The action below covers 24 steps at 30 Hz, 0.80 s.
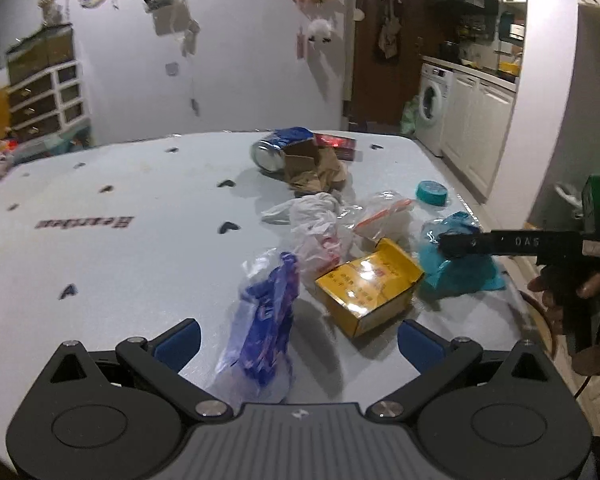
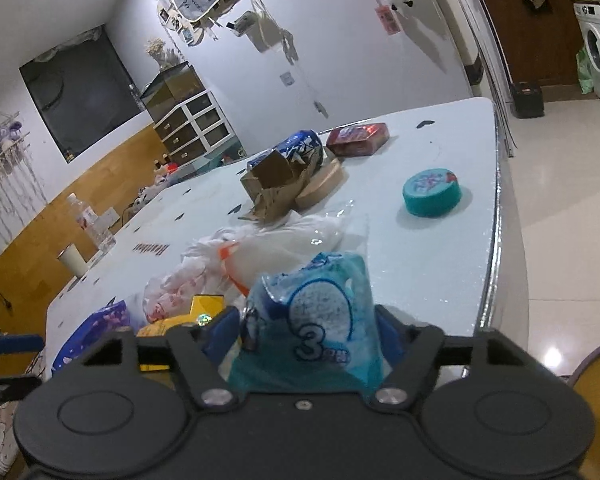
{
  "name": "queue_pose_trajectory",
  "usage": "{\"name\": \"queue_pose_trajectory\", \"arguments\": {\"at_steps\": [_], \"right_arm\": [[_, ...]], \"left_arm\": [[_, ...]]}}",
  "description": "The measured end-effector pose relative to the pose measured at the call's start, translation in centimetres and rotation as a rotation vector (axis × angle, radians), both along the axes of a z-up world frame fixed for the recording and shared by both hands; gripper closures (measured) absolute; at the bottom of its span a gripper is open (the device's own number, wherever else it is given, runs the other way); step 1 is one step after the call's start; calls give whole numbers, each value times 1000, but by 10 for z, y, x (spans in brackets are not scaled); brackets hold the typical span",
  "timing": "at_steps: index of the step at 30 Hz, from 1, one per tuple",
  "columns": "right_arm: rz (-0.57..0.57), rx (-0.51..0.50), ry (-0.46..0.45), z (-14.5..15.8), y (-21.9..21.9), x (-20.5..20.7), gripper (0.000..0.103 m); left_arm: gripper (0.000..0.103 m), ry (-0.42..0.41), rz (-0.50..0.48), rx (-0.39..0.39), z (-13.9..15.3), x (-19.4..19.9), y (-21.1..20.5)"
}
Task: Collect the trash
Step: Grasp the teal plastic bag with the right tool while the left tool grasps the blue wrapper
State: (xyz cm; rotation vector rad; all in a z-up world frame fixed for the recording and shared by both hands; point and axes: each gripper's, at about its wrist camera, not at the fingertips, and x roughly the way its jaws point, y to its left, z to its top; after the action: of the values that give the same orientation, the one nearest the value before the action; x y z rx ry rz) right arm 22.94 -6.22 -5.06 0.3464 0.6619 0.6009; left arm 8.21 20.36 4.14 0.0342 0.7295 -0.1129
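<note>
Between the left gripper's (image 1: 298,346) wide-apart blue pads, touching neither, lies a clear-and-blue plastic wrapper (image 1: 262,328) on the pale table (image 1: 120,240); this claw is released and angled down at the litter. Just beyond sit a yellow box (image 1: 366,286) and crumpled clear bags (image 1: 320,224). At the right edge a hand (image 1: 572,292) holds the right gripper level across the view, its finger over the teal packet (image 1: 456,264).

From the right wrist, the right gripper (image 2: 306,330) flanks that teal packet (image 2: 324,316), pads at both sides, apparently grasping it. Farther off lie a teal lid (image 2: 432,191), a cardboard scrap (image 2: 276,186) and a crushed can (image 2: 300,148).
</note>
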Motion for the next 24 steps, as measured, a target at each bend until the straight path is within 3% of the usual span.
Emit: {"name": "queue_pose_trajectory", "arguments": {"at_steps": [3,8,14,21,24], "right_arm": [[36,-1,2,0,-1,-2,40],[59,-20,-13,3,-6,-13,45],[73,-60,-29,7,-11,-28,48],[76,-93,-41,9,-14,-48,48],[83,-105,-53,12,-14,-56,50]], "left_arm": [[7,28,-6,8,-4,15,1],[31,101,-10,66,-20,33,0],[49,130,-2,82,-39,36,3],[86,49,53,74,-44,22,5],[89,3,105,59,-37,12,9]]}}
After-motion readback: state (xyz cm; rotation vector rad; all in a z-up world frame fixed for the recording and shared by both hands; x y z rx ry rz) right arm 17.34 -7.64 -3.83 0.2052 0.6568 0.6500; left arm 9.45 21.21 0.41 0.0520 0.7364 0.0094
